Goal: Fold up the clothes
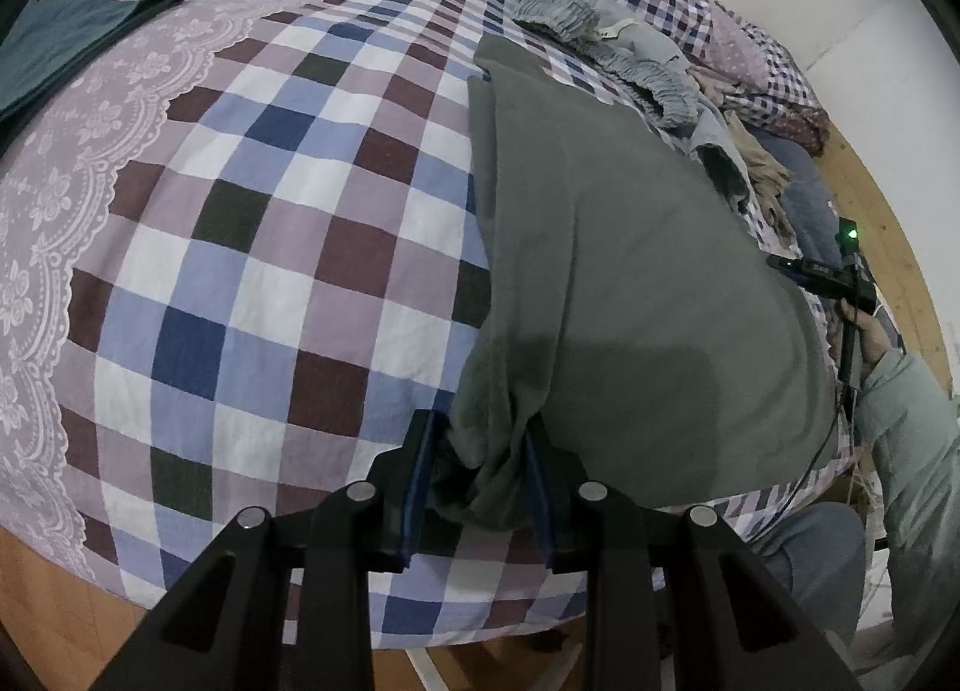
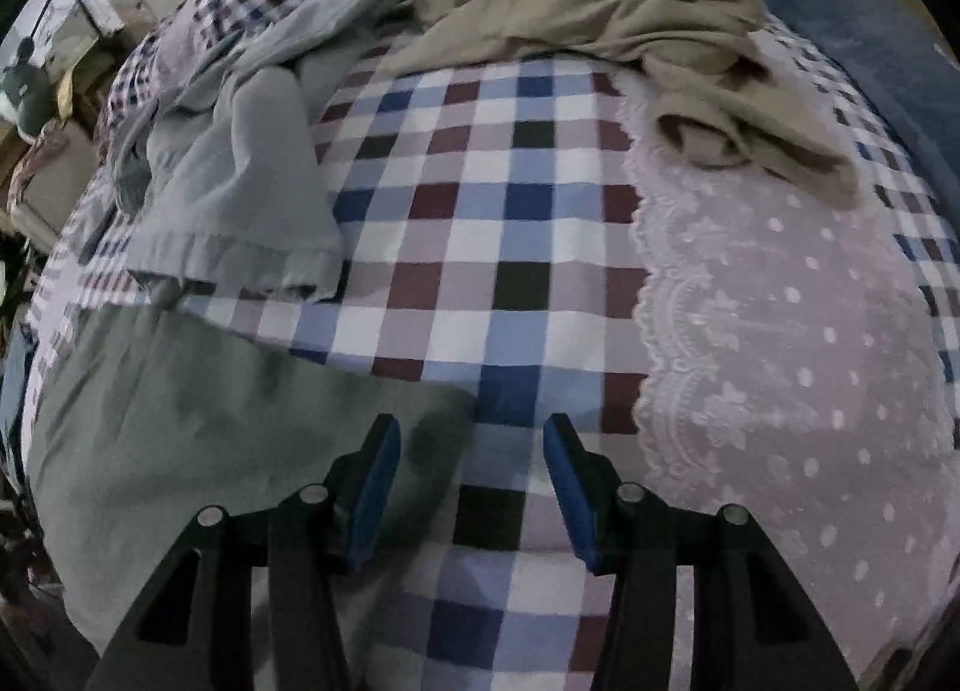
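A grey-green garment [image 1: 630,271] lies flat along the right side of the checked bedsheet [image 1: 270,271]. Its near corner is bunched between the fingers of my left gripper [image 1: 480,421], which is shut on it at the bed's front edge. In the right wrist view the same garment [image 2: 180,403] fills the lower left. My right gripper [image 2: 471,421] stands open just above the checked sheet [image 2: 480,247], its left finger over the garment's edge and nothing between its pads. A hand [image 1: 870,331] holds that gripper at the garment's far side.
Crumpled pale blue-grey clothes [image 1: 558,13] lie at the back, and a dark teal folded cloth [image 1: 60,43] sits far left. A beige garment [image 2: 600,25] and a pale grey-blue one [image 2: 240,181] lie ahead of the right gripper. A wooden bed rim [image 1: 882,211] runs along the right.
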`<state>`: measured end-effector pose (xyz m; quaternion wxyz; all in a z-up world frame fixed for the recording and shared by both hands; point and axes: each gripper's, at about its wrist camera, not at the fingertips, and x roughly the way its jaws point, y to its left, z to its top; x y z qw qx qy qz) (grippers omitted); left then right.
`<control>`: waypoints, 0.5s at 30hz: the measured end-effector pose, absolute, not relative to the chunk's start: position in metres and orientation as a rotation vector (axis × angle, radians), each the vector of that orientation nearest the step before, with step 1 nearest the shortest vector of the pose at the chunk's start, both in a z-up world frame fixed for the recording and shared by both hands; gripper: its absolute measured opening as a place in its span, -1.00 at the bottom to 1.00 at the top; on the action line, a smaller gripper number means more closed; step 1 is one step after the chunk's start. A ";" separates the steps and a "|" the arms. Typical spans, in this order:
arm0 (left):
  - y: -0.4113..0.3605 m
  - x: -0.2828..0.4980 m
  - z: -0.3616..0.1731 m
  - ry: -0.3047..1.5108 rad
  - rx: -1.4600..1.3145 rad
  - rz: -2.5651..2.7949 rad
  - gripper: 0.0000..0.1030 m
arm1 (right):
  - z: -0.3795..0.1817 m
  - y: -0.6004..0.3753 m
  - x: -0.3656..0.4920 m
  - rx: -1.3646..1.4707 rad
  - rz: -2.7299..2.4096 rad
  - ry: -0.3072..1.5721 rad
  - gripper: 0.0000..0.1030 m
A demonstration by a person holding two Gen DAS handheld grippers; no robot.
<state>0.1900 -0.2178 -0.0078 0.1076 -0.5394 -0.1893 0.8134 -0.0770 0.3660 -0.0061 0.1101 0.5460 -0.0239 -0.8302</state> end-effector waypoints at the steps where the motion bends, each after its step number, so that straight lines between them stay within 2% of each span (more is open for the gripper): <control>1: -0.217 0.190 -0.008 -0.554 -1.590 2.395 -0.41 | -0.008 0.362 -0.078 1.599 -2.437 -0.044 0.00; 2: -0.217 0.189 -0.008 -0.552 -1.592 2.396 -0.41 | -0.009 0.358 -0.079 1.593 -2.434 -0.017 -0.09; 4: -0.216 0.189 -0.008 -0.546 -1.597 2.398 -0.41 | -0.007 0.348 -0.079 1.568 -2.441 0.058 -0.97; 8: -0.215 0.188 -0.009 -0.535 -1.604 2.402 -0.40 | 0.010 0.329 -0.081 1.465 -2.503 0.239 -0.99; 11: -0.214 0.188 -0.009 -0.527 -1.608 2.404 -0.40 | 0.019 0.322 -0.087 1.429 -2.572 0.309 -0.99; 15: -0.214 0.188 -0.009 -0.525 -1.611 2.406 -0.39 | -0.009 0.319 -0.103 1.570 -2.593 0.390 -0.97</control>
